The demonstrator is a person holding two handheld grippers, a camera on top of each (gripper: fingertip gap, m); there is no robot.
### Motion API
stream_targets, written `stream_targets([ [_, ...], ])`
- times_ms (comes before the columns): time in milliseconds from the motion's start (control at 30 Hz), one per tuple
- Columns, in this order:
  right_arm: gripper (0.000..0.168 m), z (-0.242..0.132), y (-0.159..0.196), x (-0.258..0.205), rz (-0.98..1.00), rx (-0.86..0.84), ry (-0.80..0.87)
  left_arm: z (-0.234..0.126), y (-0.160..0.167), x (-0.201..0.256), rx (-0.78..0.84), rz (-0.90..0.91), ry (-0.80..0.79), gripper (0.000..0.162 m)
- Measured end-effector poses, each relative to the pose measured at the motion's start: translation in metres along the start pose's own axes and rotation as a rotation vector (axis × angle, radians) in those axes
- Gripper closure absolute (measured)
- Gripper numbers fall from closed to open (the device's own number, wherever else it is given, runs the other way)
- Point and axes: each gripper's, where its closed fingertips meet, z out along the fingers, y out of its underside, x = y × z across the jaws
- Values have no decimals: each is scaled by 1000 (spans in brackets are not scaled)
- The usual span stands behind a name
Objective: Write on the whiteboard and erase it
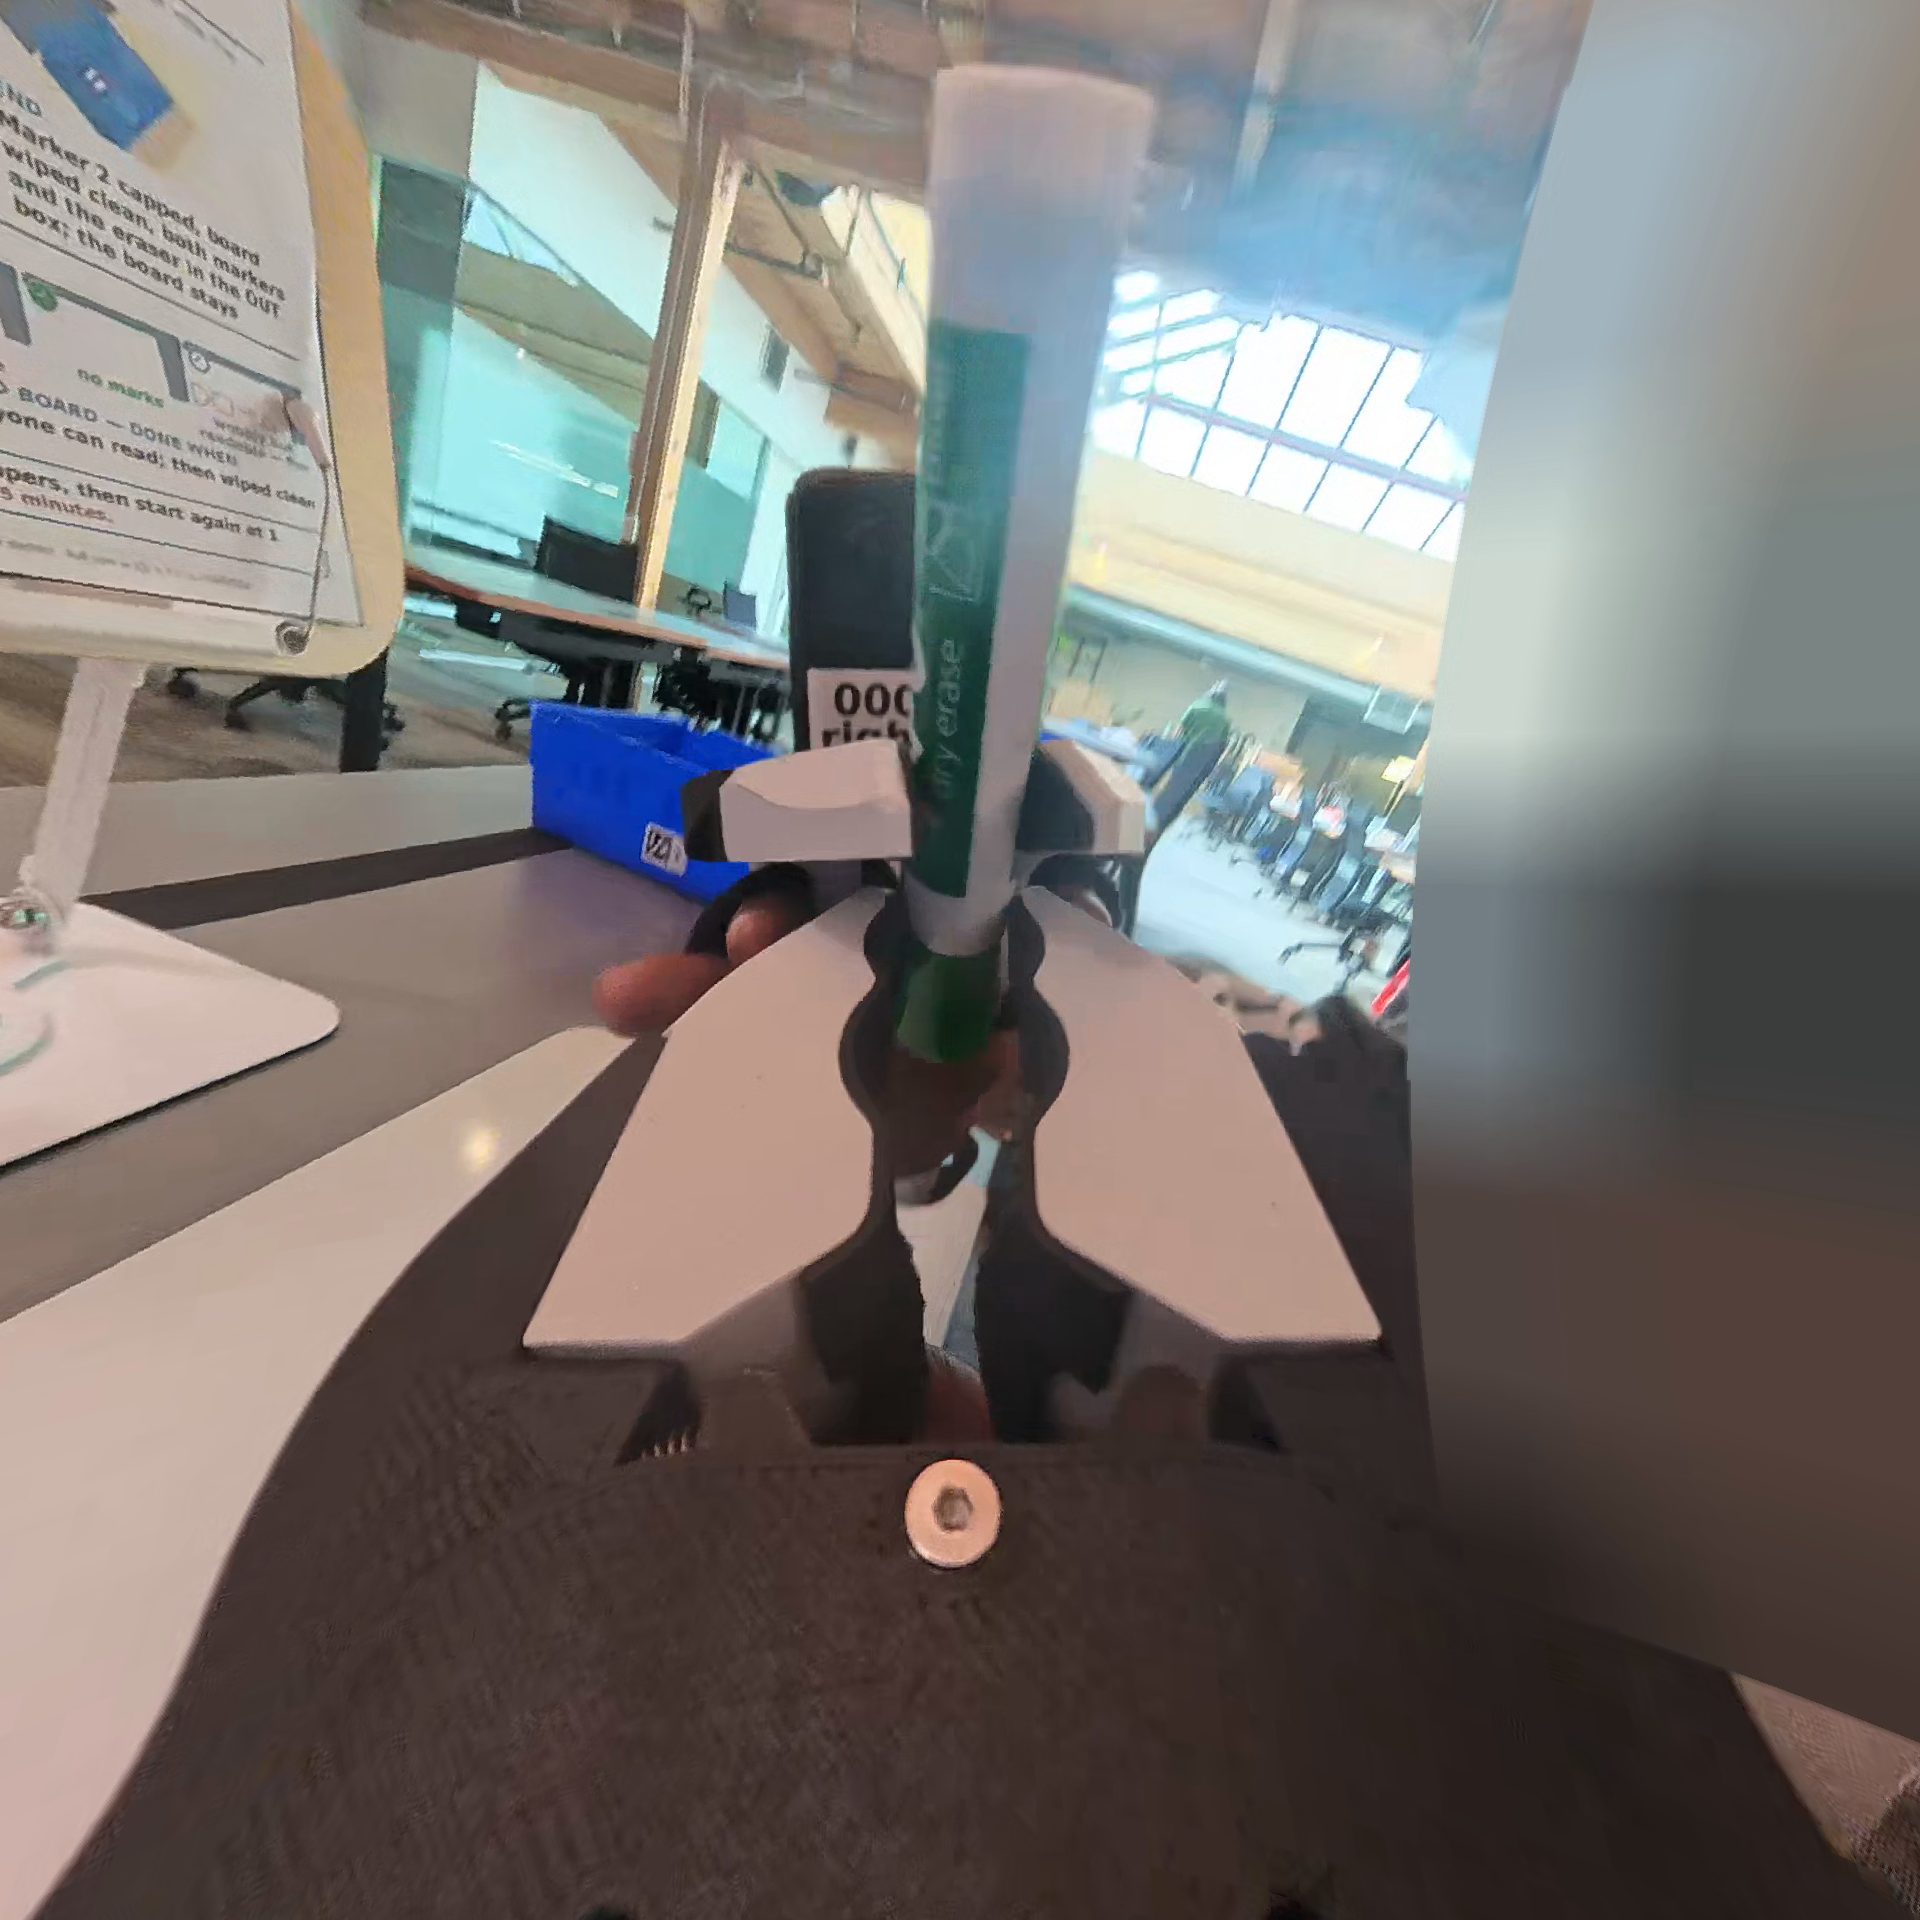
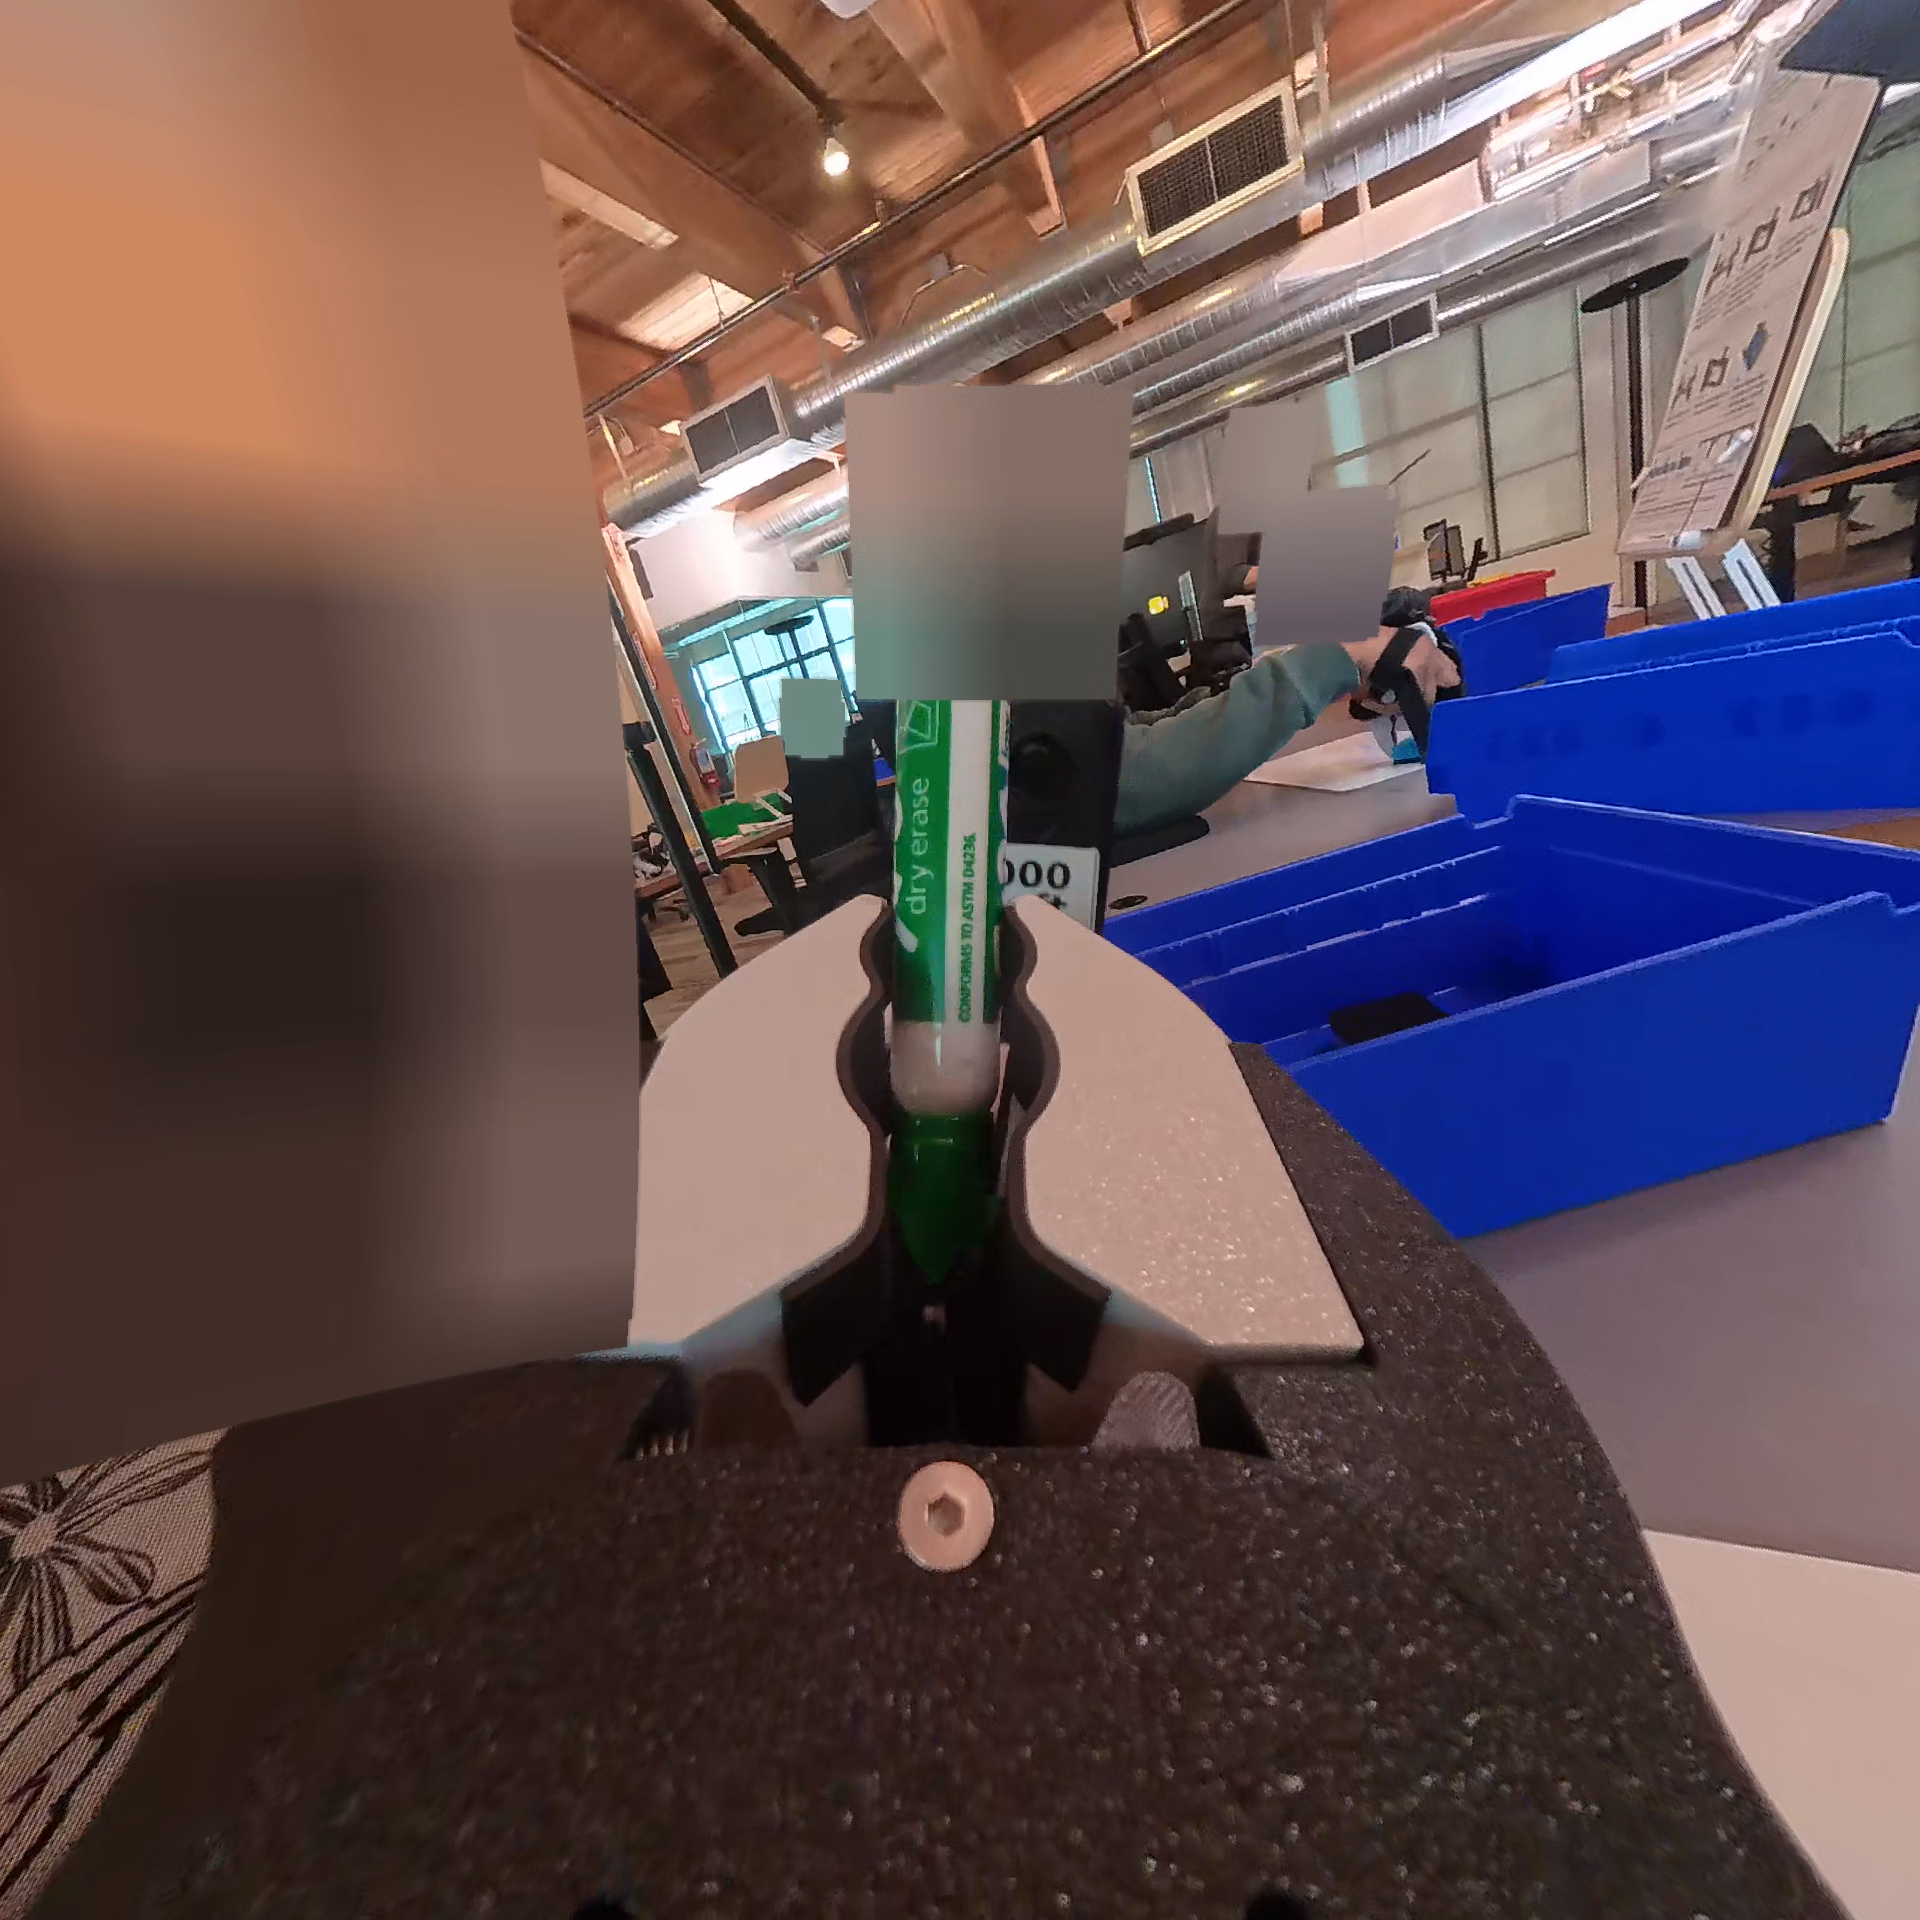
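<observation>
1. Right gripper (image 2: 945, 925): closed on the green-and-white marker (image 2: 951, 831), fingertips clamped on the lower barrel. The marker's green tapered end lies back between the fingers, toward the camera.
2. The marker stands roughly upright and its upper part is hidden behind a blur patch in the right wrist view.
3. Left wrist view: same marker (image 1: 997, 520), white end at top, leaning slightly right. The right gripper (image 1: 961, 816) faces this camera, with a pale finger pressed on each side of the barrel.
4. Left gripper (image 1: 951, 914): fingers narrowly apart, with the marker's green end showing in the gap at the tips. Cannot tell whether they actually pinch it.
5. A person's fingers (image 1: 665, 987) show behind the left gripper's left finger, low by the right gripper.
6. Whiteboard (image 1: 208, 1351): lies flat on the grey table (image 1: 416, 935), below and left of the left gripper. Its corner (image 2: 1818, 1662) is at lower right in the right wrist view. No marks visible on the parts shown.
7. Blue bin (image 2: 1558, 1091) is on the table right of the right gripper, with a dark flat object (image 2: 1387, 1018) inside. More blue bins sit behind it.
8. Instruction sheet (image 1: 156, 312) is on a white stand (image 1: 156, 1018), at far left on the table.
9. Another person's green sleeve (image 2: 1226, 727) is in the background.
</observation>
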Motion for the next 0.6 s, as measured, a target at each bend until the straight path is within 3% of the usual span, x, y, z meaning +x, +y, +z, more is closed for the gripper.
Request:
stream_targets([
  [267,149,-11,22,-2,-128,-153,56,-19,24,-1,-355,162,-63,144],
  [600,149,-26,43,-4,-203,-279,93,-29,43,-1,-575,190,-50,145],
])
